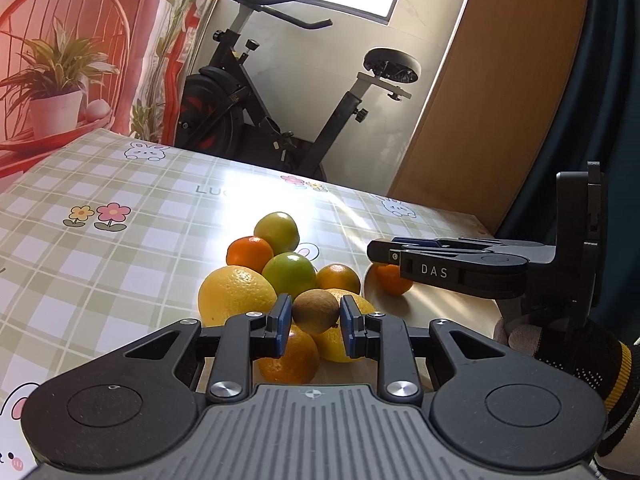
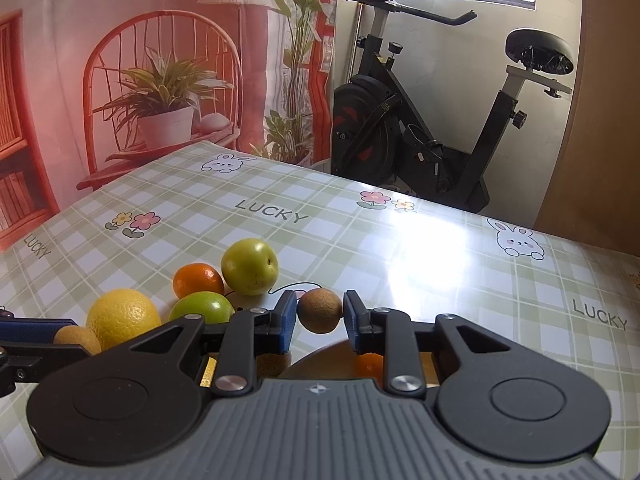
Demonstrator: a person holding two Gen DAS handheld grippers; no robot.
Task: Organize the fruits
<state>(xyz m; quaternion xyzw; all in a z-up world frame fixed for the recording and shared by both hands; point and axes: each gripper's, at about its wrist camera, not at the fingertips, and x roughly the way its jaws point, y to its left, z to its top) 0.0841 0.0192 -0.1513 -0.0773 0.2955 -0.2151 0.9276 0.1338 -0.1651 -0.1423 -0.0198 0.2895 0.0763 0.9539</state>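
My left gripper point(image 1: 315, 314) is shut on a brown kiwi point(image 1: 315, 311), held just above a heap of fruit: a big yellow citrus point(image 1: 236, 294), two green fruits point(image 1: 289, 274), and oranges point(image 1: 250, 253). My right gripper point(image 2: 320, 312) is shut on a second kiwi point(image 2: 320, 310), above a tan plate point(image 2: 320, 362) that holds one orange point(image 2: 370, 364). In the left wrist view the right gripper point(image 1: 384, 252) reaches in from the right over that plate point(image 1: 440, 304); its kiwi is hidden there. In the right wrist view the left gripper point(image 2: 56, 332) and its kiwi point(image 2: 78, 340) show at the left edge.
The table wears a green checked cloth point(image 2: 400, 240) with rabbits, flowers and "LUCKY". Behind the far edge stand an exercise bike point(image 2: 420, 120) and a printed backdrop of a red chair and plants point(image 2: 160, 92). A gloved hand point(image 1: 560, 344) holds the right gripper.
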